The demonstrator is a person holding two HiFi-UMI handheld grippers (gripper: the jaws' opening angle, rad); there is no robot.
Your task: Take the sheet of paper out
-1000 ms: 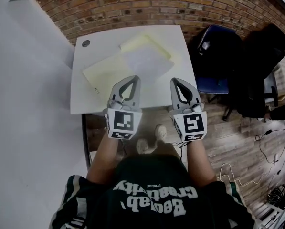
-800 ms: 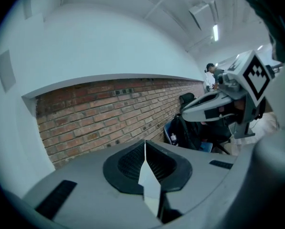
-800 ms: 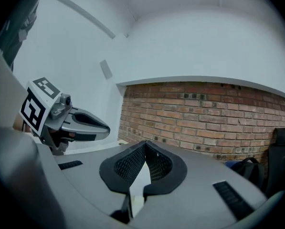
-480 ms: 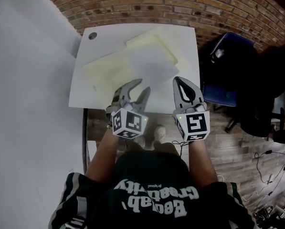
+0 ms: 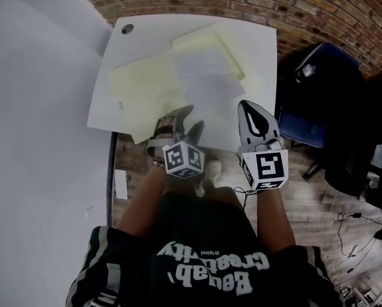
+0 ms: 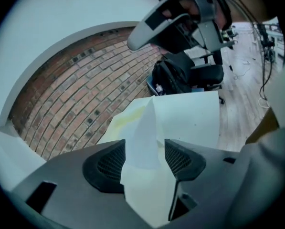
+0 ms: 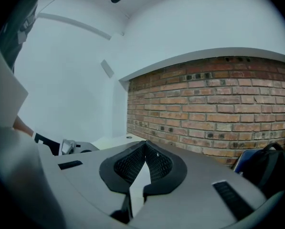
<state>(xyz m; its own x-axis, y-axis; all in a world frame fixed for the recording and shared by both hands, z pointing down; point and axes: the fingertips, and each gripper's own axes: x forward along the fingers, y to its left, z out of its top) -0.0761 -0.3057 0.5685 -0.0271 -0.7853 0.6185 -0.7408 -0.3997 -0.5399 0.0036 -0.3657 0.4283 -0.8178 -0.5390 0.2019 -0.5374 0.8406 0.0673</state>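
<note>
At lower centre, left gripper (image 5: 191, 118), jaws just opened wide, sheet of paper (image 5: 206, 85) lined up between them, ungripped; right gripper (image 5: 249, 105) closed, empty. Reach step; next, pinching the sheet's near edge.

The sheet (image 5: 206, 85) is white, thin and rectangular. It lies flat on the white table (image 5: 152, 34), turned at a slight angle to the table's edges, its long side running from the far part of the table towards the near edge. It rests on top of pale yellow folders: its far end covers part of the smaller one (image 5: 206, 43) towards the far right, and its left side overlaps the larger one (image 5: 139, 91), which spreads out to the left. Whether any of the sheet is tucked inside a folder cannot be told. In the left gripper view the sheet (image 6: 144, 142) shows pale, with yellow beyond it.
</note>
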